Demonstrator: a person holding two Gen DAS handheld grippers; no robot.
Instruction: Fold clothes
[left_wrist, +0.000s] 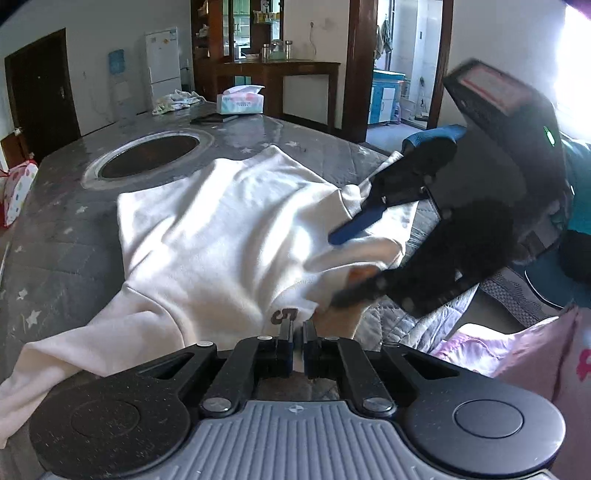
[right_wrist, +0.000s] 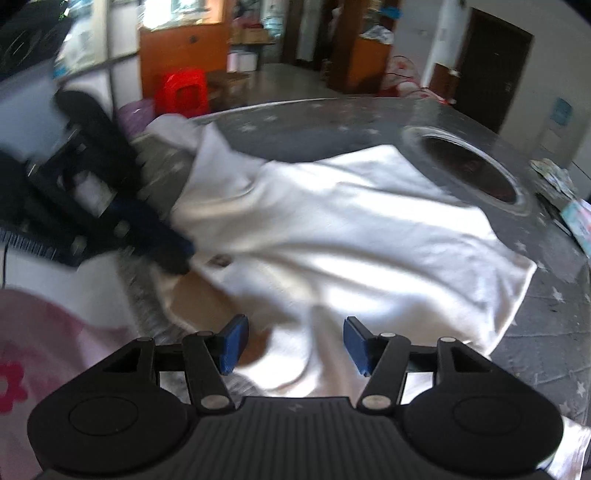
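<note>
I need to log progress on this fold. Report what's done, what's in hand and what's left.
Done: the white sweatshirt is spread across the grey table. In hand: the left gripper is shut on its near edge by the printed patch, while the right gripper is open over the cloth, holding nothing. Left: no finished fold shows; one sleeve trails loose at the table edge.

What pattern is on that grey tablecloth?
Small white stars on the tablecloth, clearest in the left wrist view.

Right tongs (left_wrist: 354, 254) motion-blurred; sleeve (left_wrist: 55, 369) edge-cropped
</note>
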